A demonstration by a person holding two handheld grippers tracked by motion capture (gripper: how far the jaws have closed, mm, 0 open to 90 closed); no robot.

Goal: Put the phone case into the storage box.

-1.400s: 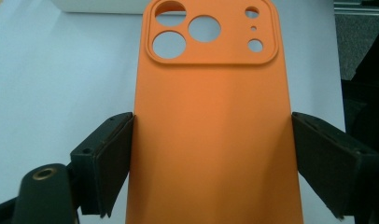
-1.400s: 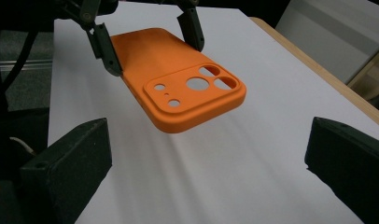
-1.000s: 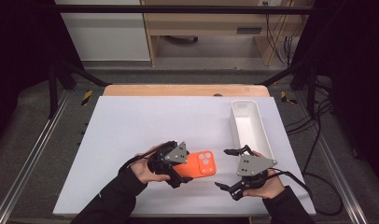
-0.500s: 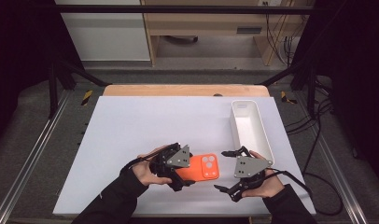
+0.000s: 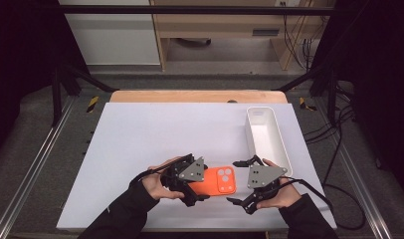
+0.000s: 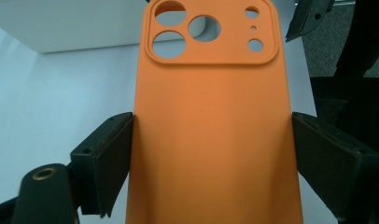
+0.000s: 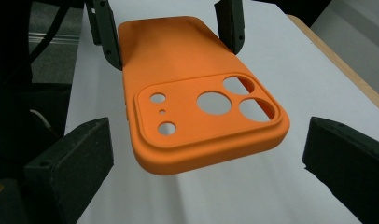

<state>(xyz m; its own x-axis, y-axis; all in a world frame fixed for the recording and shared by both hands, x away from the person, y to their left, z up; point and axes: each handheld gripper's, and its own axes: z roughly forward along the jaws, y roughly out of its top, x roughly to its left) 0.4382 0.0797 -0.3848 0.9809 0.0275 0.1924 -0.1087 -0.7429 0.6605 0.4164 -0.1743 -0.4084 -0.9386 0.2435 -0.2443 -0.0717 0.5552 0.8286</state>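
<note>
Done: your left gripper (image 5: pixel 202 188) clamps the case (image 5: pixel 216 180) by its long edges, lifted off the table (image 5: pixel 140 134).
Right gripper (image 5: pixel 242 183): jaws wide, empty, facing the case's camera end.
Left: probably handover, then tray (image 5: pixel 269 137).

White table (image 5: pixel 140 139) on dark floor (image 5: pixel 36 109); wooden furniture (image 5: pixel 215 25) behind, perhaps a desk.
</note>
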